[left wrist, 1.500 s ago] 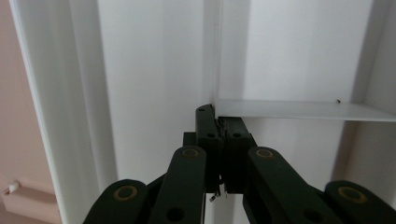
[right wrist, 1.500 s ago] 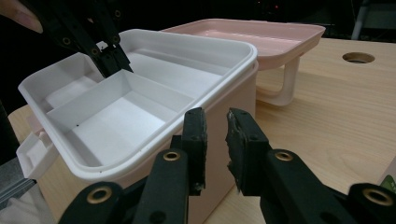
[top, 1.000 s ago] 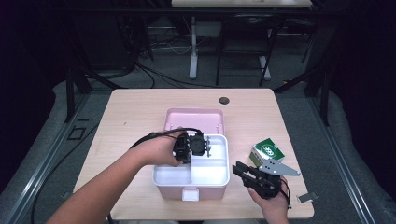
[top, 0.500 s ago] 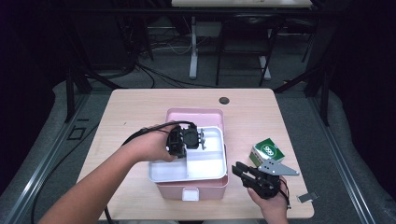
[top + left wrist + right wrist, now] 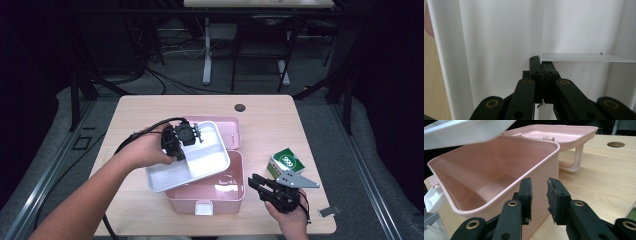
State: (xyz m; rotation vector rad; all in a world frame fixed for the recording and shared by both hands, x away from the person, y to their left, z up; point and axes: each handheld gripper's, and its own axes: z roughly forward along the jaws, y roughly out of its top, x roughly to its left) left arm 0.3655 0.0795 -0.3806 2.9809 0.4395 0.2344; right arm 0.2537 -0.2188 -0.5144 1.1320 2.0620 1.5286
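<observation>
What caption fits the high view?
Left gripper lifts a white tray from the pink box; right gripper waits beside it.

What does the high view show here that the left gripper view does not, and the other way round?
High view alone: the pink box standing open on the table, its lid laid back behind it, the green packet to its right, and the right gripper near the box's right front corner.

Left gripper view alone: the left gripper shut on the thin divider wall inside the tray.

Shared: the white tray, held above the box in the high view, and the left gripper in it.
</observation>
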